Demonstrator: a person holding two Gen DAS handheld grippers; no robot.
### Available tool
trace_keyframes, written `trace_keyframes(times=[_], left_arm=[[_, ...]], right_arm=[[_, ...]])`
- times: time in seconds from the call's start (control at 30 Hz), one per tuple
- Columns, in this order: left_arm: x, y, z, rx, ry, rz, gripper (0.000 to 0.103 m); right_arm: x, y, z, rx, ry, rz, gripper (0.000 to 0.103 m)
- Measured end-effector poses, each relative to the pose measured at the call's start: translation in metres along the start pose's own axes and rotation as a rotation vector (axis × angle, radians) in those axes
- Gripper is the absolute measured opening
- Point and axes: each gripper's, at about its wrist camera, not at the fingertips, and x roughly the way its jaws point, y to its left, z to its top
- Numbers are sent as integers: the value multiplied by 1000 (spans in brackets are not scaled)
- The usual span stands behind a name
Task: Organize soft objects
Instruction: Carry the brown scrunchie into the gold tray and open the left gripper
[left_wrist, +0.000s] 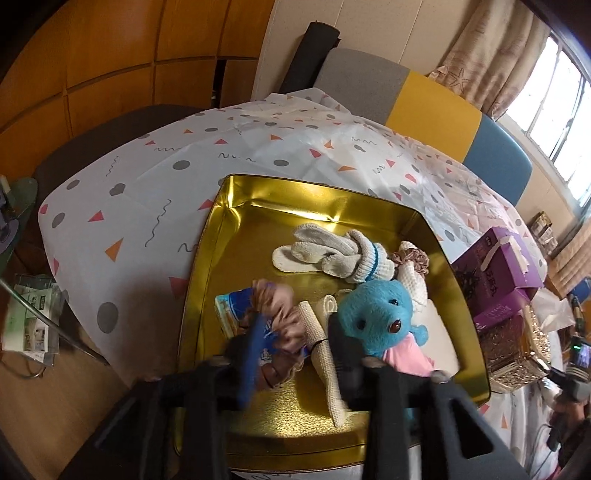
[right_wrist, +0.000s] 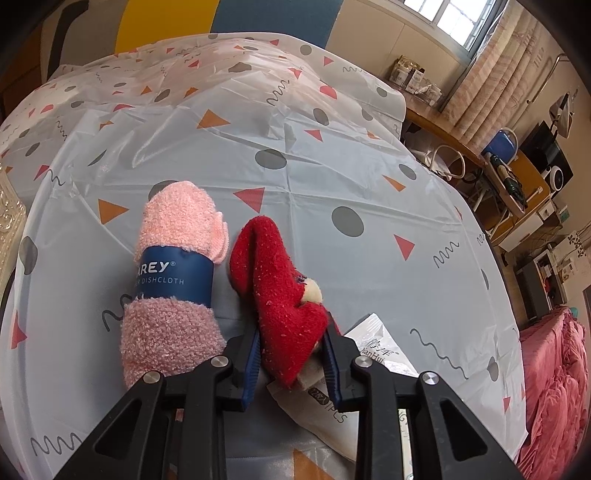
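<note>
In the left wrist view a gold tin tray (left_wrist: 207, 266) holds white knit gloves (left_wrist: 332, 253), a blue plush toy in pink (left_wrist: 380, 314), a white mesh cloth (left_wrist: 325, 354), a tissue pack (left_wrist: 231, 308) and a brownish scrunchie (left_wrist: 280, 325). My left gripper (left_wrist: 295, 354) hovers open over the tray, the blurred scrunchie between its fingers. In the right wrist view my right gripper (right_wrist: 291, 350) has its jaws around a red fuzzy sock (right_wrist: 277, 284) lying on the tablecloth. A rolled pink dishcloth (right_wrist: 173, 280) with a blue band lies just left of it.
Purple boxes (left_wrist: 491, 273) and a gold ornate box (left_wrist: 513, 347) stand right of the tray. A white plastic packet (right_wrist: 373, 350) lies under the right gripper. The patterned tablecloth (right_wrist: 295, 129) covers the table; a colourful chair back (left_wrist: 424, 107) stands behind.
</note>
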Motion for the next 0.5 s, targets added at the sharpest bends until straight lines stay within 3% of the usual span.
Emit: trace_keyframes(times=[0.13,0.23,0.4,0.5], left_arm=[[-1,0,-2,7,6,-2,48],[-6,-5,-11,67,-3,14,47],[7,-10,-24,106,64,29,46],[1,-14,-21,110,24,61,46]], right_arm=[[0,0,0,-3,-1,-1,29],[0,0,1,-2,0,1,29],[0,0,1,-1,0,-1,29],[0,-1,1,8,2,2,29]])
